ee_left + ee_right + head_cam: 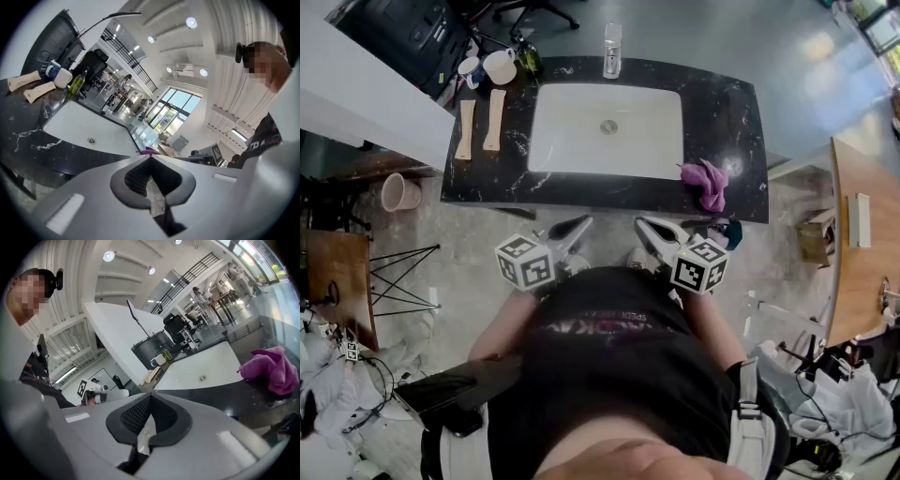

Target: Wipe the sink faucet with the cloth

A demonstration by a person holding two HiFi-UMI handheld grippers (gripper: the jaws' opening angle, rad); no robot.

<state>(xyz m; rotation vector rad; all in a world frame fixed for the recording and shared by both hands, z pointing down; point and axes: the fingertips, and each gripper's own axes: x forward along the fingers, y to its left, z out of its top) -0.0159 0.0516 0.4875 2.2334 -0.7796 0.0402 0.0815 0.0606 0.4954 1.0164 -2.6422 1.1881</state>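
The chrome faucet (611,52) stands at the far edge of the white sink (572,141), which is set in a black marble counter (731,112). A crumpled purple cloth (705,183) lies on the counter's near right corner; it also shows at the right of the right gripper view as the cloth (272,367). My left gripper (579,225) and right gripper (643,225) hang side by side in front of the counter's near edge, short of the cloth. Both are shut with nothing between the jaws, as seen at the left gripper (150,157) and the right gripper (150,394).
Two mugs (487,67), a green bottle (528,59) and two beige tubes (480,122) sit on the counter's left end. A pink bucket (398,192) stands on the floor at left. A wooden table (862,244) and a cardboard box (816,236) are at right.
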